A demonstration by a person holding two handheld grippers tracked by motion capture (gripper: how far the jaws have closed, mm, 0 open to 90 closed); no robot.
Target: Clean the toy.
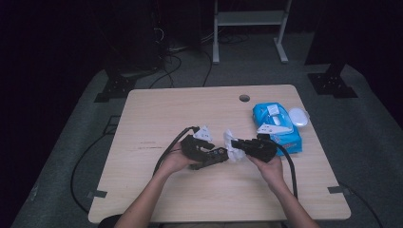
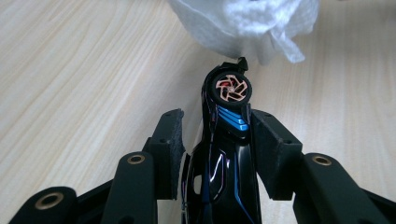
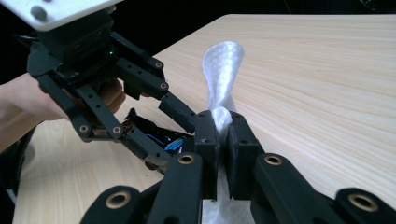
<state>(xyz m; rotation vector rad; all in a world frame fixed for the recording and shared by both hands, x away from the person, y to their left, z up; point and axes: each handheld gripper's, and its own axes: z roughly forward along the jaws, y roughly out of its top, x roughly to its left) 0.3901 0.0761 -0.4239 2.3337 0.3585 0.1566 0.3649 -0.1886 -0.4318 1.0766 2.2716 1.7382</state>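
Nearest to us in the high view are the person's forearms, rising from the bottom edge to the left hand point(image 1: 178, 161) and right hand point(image 1: 271, 167), each with a gripper over the front half of the wooden table point(image 1: 157, 114).

The right gripper point(image 3: 223, 122) has its jaws pressed together on a white wet wipe point(image 3: 223, 70), which is pinched into a narrow waist between the pads and fans out above them. In the high view we see the same wipe bunched between the two grippers, just above the tabletop.

The left gripper point(image 2: 215, 133) has a glossy black toy car point(image 2: 224, 158) with blue trim between its jaws, nose pointing away from the camera and one wheel point(image 2: 232, 87) with a copper-coloured rim facing us. The right pad touches the car's side; the left pad seems to stand slightly off it, so we cannot tell how firm the grip is. The wipe hangs just beyond the car's front end, very close to it.

Farther right on the table lies a blue pack of wet wipes point(image 1: 278, 124), with a white lid point(image 1: 298, 116) at its far corner.
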